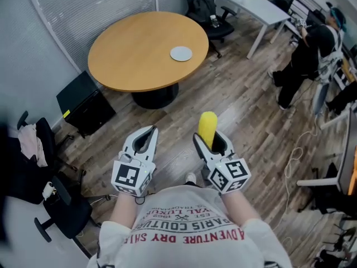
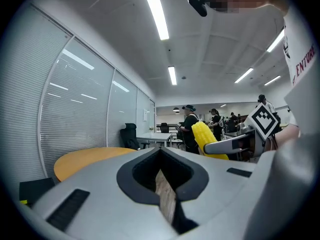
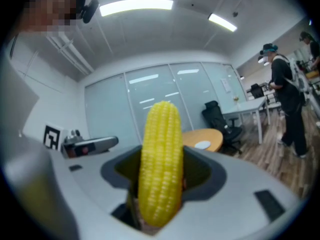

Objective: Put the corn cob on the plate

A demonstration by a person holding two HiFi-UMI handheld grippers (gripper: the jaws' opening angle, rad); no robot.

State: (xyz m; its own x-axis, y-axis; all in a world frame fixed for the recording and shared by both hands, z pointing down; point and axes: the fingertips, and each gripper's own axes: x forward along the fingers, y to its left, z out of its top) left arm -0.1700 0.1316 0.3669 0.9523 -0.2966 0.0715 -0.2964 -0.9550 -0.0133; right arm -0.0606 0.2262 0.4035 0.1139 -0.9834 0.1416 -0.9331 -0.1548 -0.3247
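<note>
Above the floor [image 1: 251, 110], well apart from the round surface [image 1: 134, 49], the right claw [image 1: 208, 142] grasps the corn cob [image 1: 208, 125] upright. The left claw [image 1: 144, 140] appears clenched, empty. Transport to the plate [image 1: 181, 53] is not yet done.

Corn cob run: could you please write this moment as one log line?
right gripper: shut on corn cob | left gripper: shut, empty | plate: bare, on round table | cob not yet on plate

The bottom of the corn cob [image 1: 208, 126] sits down inside the right gripper [image 1: 213, 145] – hidden in the head view. The plate [image 1: 181, 53] is far off and too small to show any detail – the person's shirt [image 1: 189, 233] is cut off at the bottom edge
</note>
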